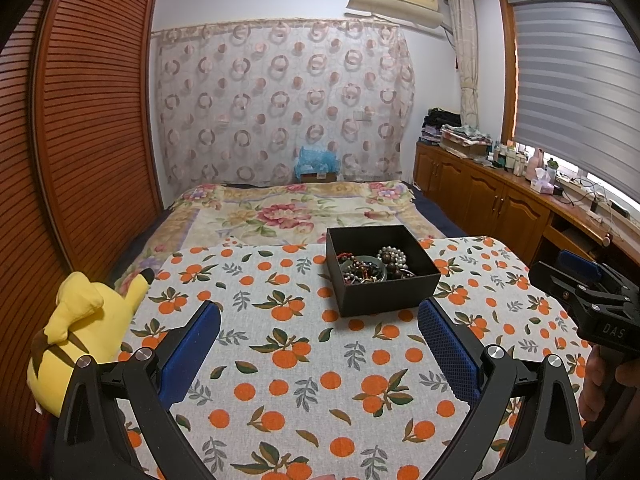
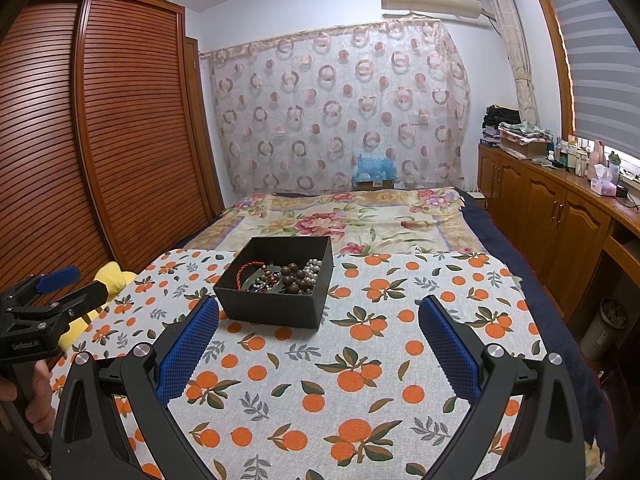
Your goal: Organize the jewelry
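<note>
A black open box [image 1: 384, 292] [image 2: 276, 300] stands on the orange-print tablecloth [image 1: 304, 364] [image 2: 360, 360], filled with tangled jewelry [image 1: 376, 266] [image 2: 288, 276]: pearl strands, dark wooden beads, a red cord. My left gripper [image 1: 320, 320] hovers open just short of the box, nothing between its blue pads. My right gripper [image 2: 320, 316] is open too, with the box ahead and left of centre. Each gripper shows at the other view's edge: the right gripper [image 1: 588, 292] in the left wrist view and the left gripper [image 2: 60, 292] in the right wrist view, each held by a hand.
A yellow plush toy [image 1: 84, 332] [image 2: 108, 280] lies at the table's left edge. Beyond the table is a bed with a floral cover [image 1: 288, 212] [image 2: 352, 220]. A wooden wardrobe [image 1: 88, 120] stands left, and low cabinets [image 1: 480, 196] [image 2: 560, 220] with clutter run along the right. A bin [image 2: 604, 328] stands by the cabinets.
</note>
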`<state>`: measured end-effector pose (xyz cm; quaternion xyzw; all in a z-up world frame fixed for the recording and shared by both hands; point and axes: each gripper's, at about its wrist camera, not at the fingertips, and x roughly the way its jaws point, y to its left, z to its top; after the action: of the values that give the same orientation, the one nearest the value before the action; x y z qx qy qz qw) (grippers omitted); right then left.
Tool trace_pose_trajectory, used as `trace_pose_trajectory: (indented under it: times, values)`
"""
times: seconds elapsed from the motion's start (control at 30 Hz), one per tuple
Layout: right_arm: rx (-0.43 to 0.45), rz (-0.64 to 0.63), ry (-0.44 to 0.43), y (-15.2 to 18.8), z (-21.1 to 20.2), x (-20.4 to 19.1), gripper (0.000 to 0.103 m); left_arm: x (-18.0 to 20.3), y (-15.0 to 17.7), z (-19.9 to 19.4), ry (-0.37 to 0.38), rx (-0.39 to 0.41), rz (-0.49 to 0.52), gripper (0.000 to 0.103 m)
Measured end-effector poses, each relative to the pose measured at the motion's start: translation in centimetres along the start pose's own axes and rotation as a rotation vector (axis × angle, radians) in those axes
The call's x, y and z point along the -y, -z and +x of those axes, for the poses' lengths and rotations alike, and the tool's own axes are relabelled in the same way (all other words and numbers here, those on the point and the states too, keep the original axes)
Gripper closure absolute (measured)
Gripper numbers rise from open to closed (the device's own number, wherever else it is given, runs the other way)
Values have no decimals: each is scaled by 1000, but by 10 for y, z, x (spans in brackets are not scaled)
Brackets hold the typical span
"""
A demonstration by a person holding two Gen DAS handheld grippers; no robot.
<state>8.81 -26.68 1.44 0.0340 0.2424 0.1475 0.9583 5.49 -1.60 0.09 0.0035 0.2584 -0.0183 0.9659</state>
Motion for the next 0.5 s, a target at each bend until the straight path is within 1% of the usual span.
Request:
trace_pose_trajectory:
  times: [0.5]
  values:
    - [2,3,-1,-1,0,0,3,2,-3,-2,-3,11,-2,8]
